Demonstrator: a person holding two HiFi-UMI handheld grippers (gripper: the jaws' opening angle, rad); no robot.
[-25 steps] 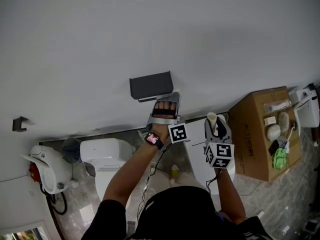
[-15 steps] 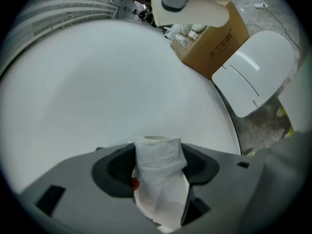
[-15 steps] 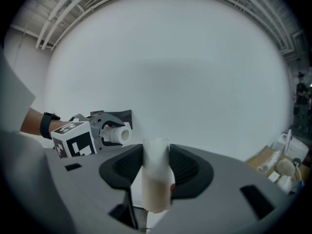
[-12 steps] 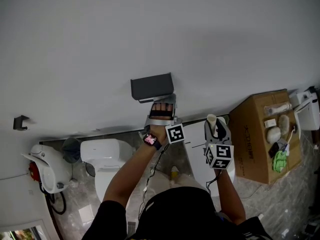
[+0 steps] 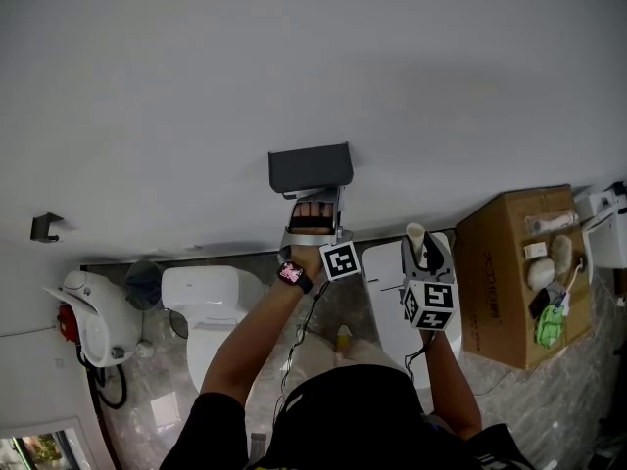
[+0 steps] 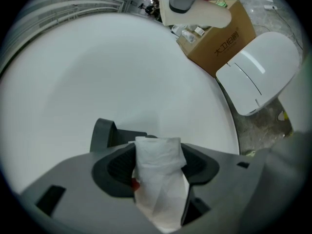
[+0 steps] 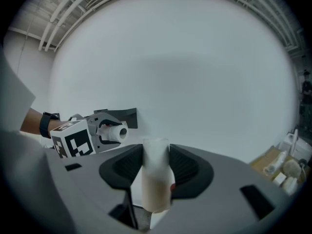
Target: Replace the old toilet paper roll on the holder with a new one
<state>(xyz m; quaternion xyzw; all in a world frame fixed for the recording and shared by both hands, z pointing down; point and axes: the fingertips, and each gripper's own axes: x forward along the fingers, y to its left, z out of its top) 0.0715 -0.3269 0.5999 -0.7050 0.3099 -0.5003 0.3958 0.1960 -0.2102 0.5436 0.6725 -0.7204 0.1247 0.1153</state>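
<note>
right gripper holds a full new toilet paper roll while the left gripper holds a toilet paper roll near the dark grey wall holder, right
Not a full roll: the right gripper view shows the right gripper shut on a bare cardboard tube. The left gripper does hold a toilet paper roll near the dark grey wall holder.

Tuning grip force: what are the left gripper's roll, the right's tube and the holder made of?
Roll: soft white tissue, matte, creased folds. Tube: likely cardboard, smooth beige, straight stiff walls. Holder: dark grey, matte; plastic or coated metal, can't tell.
</note>
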